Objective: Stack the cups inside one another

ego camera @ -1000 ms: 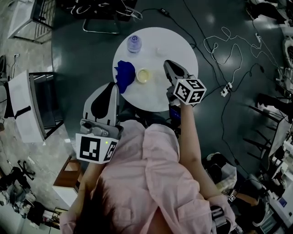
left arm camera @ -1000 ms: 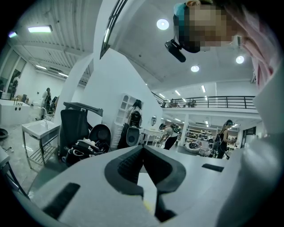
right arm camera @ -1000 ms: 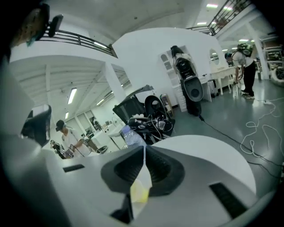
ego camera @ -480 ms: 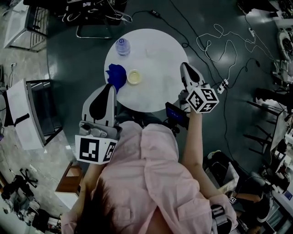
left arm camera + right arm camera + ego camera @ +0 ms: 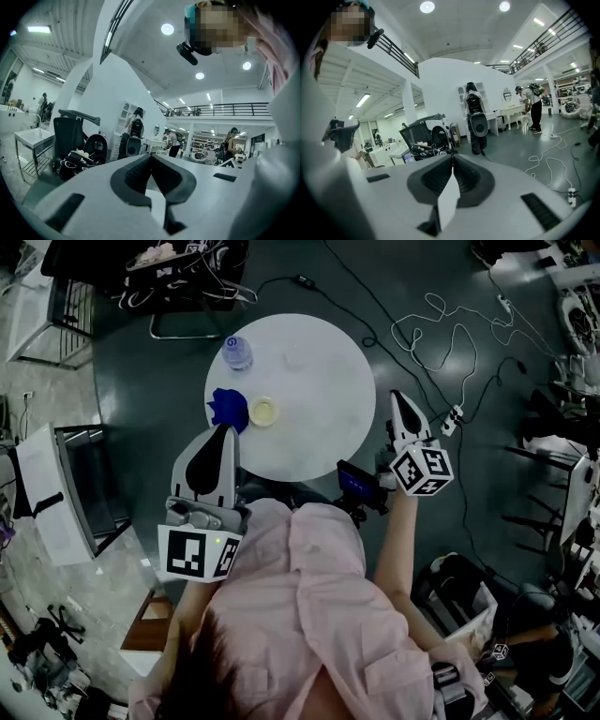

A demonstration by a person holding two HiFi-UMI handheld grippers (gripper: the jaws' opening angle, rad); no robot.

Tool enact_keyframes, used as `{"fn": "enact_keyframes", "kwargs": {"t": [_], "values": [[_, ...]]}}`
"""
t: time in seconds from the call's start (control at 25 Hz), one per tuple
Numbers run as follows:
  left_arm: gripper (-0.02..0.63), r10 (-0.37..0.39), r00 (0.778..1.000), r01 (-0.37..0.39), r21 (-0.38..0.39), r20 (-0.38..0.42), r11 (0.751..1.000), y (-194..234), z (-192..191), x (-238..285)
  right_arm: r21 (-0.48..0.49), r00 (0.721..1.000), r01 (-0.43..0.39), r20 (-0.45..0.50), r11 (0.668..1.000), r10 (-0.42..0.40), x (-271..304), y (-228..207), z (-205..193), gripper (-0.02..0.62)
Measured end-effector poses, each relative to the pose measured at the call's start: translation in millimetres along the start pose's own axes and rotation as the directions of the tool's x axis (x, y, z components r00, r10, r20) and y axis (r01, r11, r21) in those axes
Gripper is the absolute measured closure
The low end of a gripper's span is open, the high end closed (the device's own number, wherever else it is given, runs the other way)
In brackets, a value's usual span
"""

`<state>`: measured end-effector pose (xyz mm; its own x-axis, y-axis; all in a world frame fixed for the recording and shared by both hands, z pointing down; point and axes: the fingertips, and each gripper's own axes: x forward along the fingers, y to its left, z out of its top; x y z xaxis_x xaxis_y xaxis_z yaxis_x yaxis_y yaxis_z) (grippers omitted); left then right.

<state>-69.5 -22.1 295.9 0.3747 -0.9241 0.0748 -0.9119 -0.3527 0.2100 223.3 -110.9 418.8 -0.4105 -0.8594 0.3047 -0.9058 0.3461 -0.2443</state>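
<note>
Currently the left gripper [image 5: 224, 432] hangs at the near edge of the round table [image 5: 319, 399], jaws pressed together on nothing. Just past it lies a blue cloth [image 5: 228, 409], with a bottle [image 5: 237, 352] further back. Beside the cloth stands one yellowish cup [image 5: 263, 412]; only one rim shows, and whether others sit nested inside cannot be told. The right gripper [image 5: 397, 397] is off the table, also closed and empty. Judgement: stacking is either finished or not under way.
</note>
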Motion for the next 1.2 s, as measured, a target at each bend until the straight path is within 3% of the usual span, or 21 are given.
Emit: {"fn": "enact_keyframes", "kwargs": {"t": [0.56, 1.2], "values": [[0.591, -0.011, 0.999, 0.010, 0.033, 0.030, 0.999, -36, -6, -8, 0.014, 0.988, 0.148, 0.041, 0.989, -0.149, -84, -70, -8, 0.561], [0.591, -0.033, 0.998, 0.028, 0.069, 0.062, 0.997, -66, -3, -13, 0.022, 0.986, 0.157, 0.047, 0.987, -0.158, -115, -80, -22, 0.561]]}}
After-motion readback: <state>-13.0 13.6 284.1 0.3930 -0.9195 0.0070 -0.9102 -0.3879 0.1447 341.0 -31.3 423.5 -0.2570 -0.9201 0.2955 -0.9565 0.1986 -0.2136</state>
